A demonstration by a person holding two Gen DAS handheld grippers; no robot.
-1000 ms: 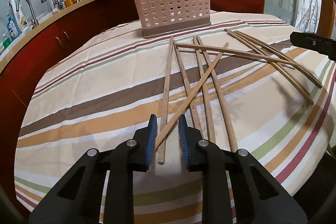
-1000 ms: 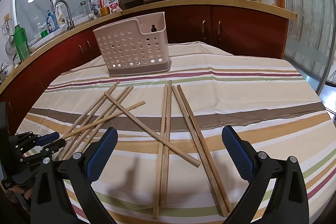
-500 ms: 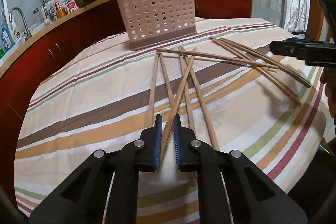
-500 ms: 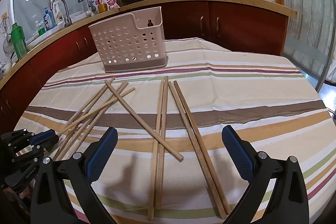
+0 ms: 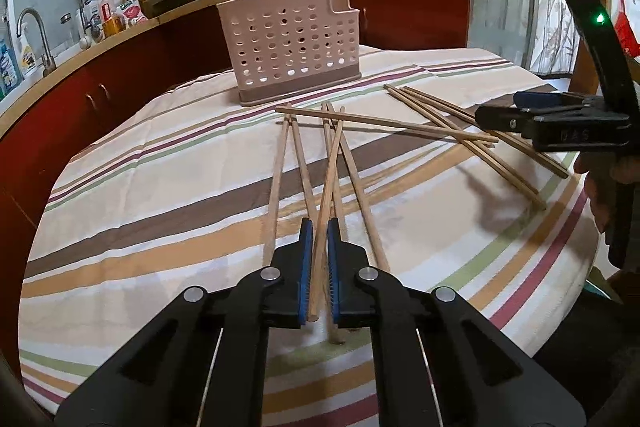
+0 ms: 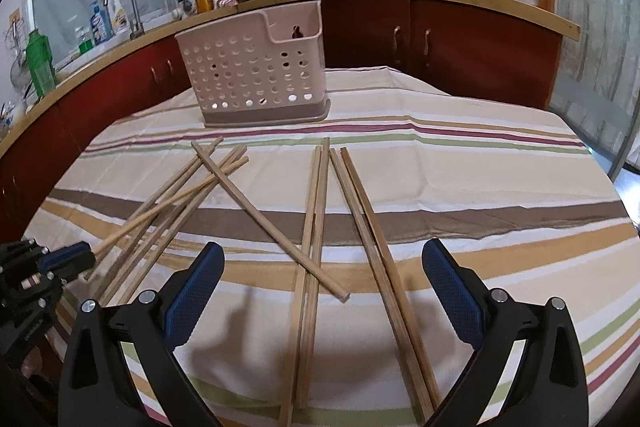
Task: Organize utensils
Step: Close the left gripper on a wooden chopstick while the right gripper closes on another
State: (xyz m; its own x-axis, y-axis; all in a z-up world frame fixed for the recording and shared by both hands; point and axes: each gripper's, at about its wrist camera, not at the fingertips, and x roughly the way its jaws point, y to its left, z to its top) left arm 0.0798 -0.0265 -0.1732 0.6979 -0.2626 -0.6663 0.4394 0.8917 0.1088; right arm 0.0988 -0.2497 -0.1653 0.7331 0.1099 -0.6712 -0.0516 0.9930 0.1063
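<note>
closing left hand-held gripper (image 5: 317, 241) now pinches one chopstick (image 5: 329, 187), its end hidden.

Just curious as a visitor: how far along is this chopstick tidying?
Barely begun. No chopsticks show above the pink holder. In hand: the left gripper is shut on one chopstick. The right gripper is open, holding nothing. Left: the other chopsticks on the tablecloth.

Left gripper (image 5: 318, 227) tilted downward, jaws just closed, blue pads (image 5: 306, 259) pinching one chopstick (image 5: 326, 195). Right gripper (image 6: 322, 291) tilted downward, jaws wide apart, nothing gripped, held above table by person's hand (image 5: 608, 195).
</note>
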